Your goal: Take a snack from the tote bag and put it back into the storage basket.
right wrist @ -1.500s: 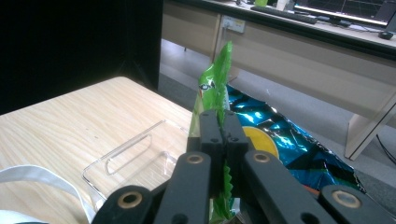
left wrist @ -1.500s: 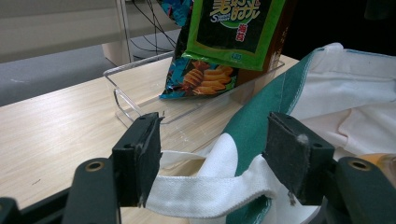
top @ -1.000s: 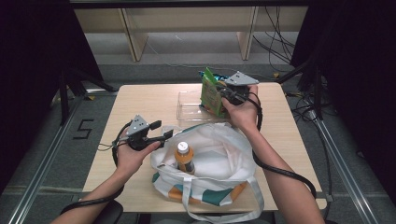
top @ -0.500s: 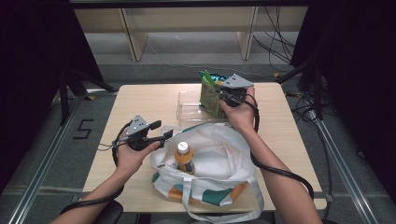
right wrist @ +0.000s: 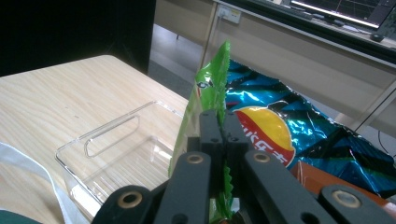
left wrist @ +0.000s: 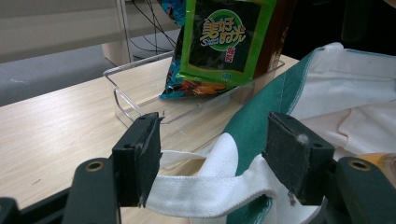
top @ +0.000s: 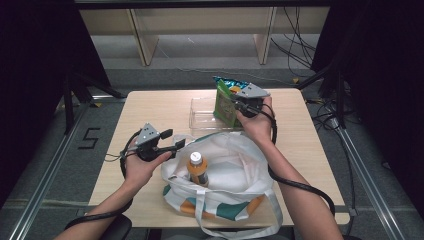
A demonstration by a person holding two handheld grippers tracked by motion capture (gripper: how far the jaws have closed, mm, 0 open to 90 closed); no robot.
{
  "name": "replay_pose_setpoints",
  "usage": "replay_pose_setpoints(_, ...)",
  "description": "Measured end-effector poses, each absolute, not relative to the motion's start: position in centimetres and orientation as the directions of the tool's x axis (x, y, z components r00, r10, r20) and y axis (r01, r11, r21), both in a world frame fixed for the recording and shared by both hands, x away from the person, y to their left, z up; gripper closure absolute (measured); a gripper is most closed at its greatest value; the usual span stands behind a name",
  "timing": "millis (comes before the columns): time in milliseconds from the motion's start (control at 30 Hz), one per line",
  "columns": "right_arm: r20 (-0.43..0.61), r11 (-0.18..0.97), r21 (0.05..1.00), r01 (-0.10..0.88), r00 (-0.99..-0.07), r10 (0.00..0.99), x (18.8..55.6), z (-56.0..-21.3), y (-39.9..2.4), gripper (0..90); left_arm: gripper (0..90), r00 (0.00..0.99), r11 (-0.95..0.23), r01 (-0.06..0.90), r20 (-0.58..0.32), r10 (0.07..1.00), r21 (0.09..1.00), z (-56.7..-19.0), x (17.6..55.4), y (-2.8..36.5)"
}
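Risk sits mostly with the green snack packet (top: 225,102), pinched by its top edge in the right gripper (right wrist: 219,128), whose fingers are closed flat on the crimped seal. In the high view it stands upright at the right end of the clear tray (top: 200,117), upper centre of the frame, just in front of a blue chip bag (right wrist: 289,128). Whether its bottom edge touches the tray floor, I cannot tell.

Likely failures from here:
- Packet is thin and top-heavy; if let go upright it may flop over, or lean on the blue bag and push it out of the tray.
- Grip is on a slick seal only; a sideways tug could let it slide free early.
- Tray is light and clear; a downward push at one end could tip or skate it on the worktop (top: 150,107).

Left gripper (left wrist: 212,154), lower left in the high view, has its fingers set wide with the white strap (left wrist: 210,193) of the tote bag (top: 235,165) lying between them, not clamped. If the strap slips out, the bag mouth sags and the orange-capped bottle (top: 197,167) standing inside may topple.
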State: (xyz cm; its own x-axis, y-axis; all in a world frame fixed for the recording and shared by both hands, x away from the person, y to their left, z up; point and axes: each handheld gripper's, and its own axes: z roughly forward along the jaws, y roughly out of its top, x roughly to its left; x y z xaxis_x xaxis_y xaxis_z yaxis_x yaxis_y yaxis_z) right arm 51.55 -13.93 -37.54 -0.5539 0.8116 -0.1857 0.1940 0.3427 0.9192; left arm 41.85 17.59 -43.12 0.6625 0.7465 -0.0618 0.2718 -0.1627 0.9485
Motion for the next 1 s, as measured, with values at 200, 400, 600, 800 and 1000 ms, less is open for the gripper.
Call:
replay_pose_setpoints(200,-0.186,0.347,0.916,0.201,-0.553,0.812,51.5,-37.7,-14.1,90.0,35.6,0.662,-0.162,0.274,-0.064,0.747,0.948,-43.2,41.9,17.6)
replay_pose_setpoints(400,-0.176,0.353,0.908,0.224,-0.562,0.809,51.4,-37.8,-14.4,90.0,35.6,0.663,-0.162,0.274,-0.064,0.746,0.948,-43.2,41.9,17.6)
replay_pose_setpoints(600,-0.184,0.357,0.907,0.222,-0.555,0.811,51.4,-38.2,-14.6,90.0,35.6,0.663,-0.163,0.273,-0.062,0.746,0.948,-43.1,41.8,17.6)
replay_pose_setpoints(800,-0.183,0.360,0.903,0.233,-0.551,0.814,51.3,-38.5,-14.7,90.0,35.6,0.663,-0.162,0.274,-0.064,0.746,0.948,-43.2,41.9,17.5)
replay_pose_setpoints(1000,-0.193,0.372,0.898,0.233,-0.552,0.811,51.4,-38.9,-14.9,90.0,35.6,0.662,-0.162,0.274,-0.064,0.746,0.948,-43.2,41.8,17.5)
